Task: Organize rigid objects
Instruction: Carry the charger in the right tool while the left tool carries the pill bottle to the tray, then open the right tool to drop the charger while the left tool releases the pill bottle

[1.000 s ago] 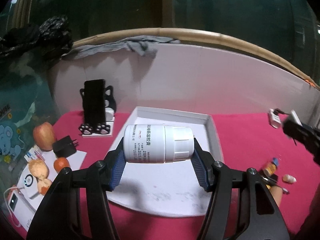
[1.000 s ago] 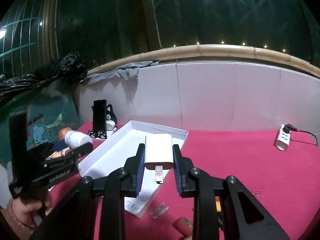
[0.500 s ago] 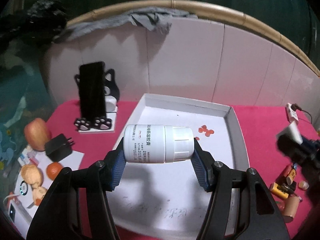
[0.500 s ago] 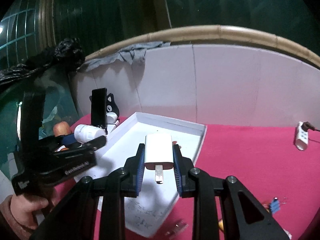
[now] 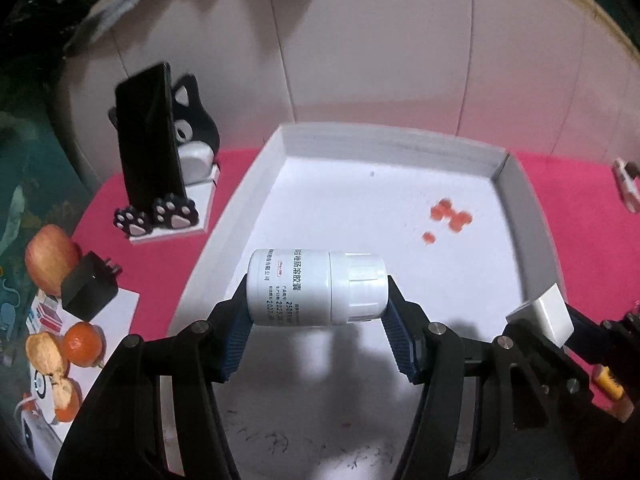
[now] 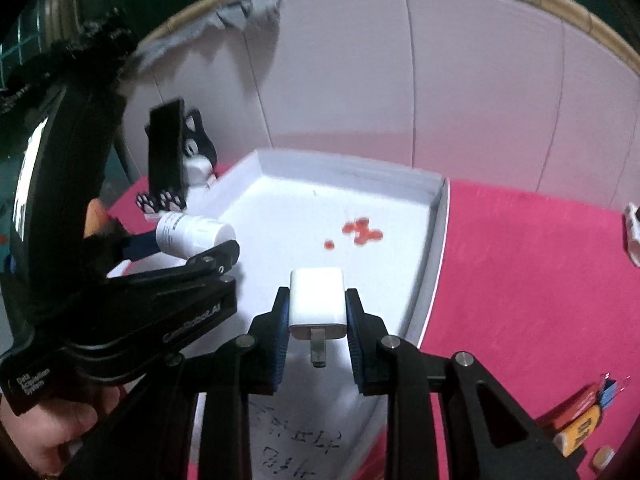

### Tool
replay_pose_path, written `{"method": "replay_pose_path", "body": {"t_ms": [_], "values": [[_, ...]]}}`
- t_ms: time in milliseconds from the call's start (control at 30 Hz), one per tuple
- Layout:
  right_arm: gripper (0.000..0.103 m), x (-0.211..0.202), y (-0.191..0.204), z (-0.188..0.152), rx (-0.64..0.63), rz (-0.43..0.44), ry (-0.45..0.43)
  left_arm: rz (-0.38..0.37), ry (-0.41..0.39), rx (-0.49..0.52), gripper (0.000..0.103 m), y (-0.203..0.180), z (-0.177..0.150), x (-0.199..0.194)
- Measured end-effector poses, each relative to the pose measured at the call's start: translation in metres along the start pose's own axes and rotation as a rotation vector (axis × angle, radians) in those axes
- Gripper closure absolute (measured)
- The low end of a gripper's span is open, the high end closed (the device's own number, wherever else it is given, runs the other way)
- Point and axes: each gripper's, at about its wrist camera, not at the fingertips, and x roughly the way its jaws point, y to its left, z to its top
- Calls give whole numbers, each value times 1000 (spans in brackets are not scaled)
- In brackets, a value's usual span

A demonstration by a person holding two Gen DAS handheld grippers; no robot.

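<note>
My left gripper (image 5: pixel 316 332) is shut on a white pill bottle (image 5: pixel 316 286), held sideways above the white tray (image 5: pixel 384 140). The bottle also shows in the right wrist view (image 6: pixel 192 234). My right gripper (image 6: pixel 318 328) is shut on a white charger plug (image 6: pixel 318 302), prongs toward the camera, above the tray's (image 6: pixel 434 240) right side. The plug shows at the right in the left wrist view (image 5: pixel 544 314). Small orange-red pieces (image 5: pixel 450 216) lie inside the tray.
A black phone on a cat-shaped stand (image 5: pixel 156 160) stands left of the tray. An apple (image 5: pixel 50 256), a black charger (image 5: pixel 90 286) and oranges (image 5: pixel 82 344) lie far left. Small batteries and parts (image 6: pixel 580 420) lie on the red cloth at right. A white power strip (image 6: pixel 632 232) is far right.
Both grippers have moved forward and down over the tray, which now looks larger. Each still holds its object. The right gripper has come close beside the left.
</note>
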Motion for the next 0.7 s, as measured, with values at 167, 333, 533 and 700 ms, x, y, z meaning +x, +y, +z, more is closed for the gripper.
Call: {"method": "replay_pose_path", "body": {"t_ms": [167,333,533,700], "values": [[78,11,-1,-4,12,4,33,5,30,-9,43,2,-1,9],[78,14,-2,-6,24,16,45,16,38,0,43,1,-1,9],[78,19,1,-7,24,20,47,8,48,-2,43,1,1,12],[78,18,5,-7,-1,4,39,13,52,-12,43,1,1,13]]}}
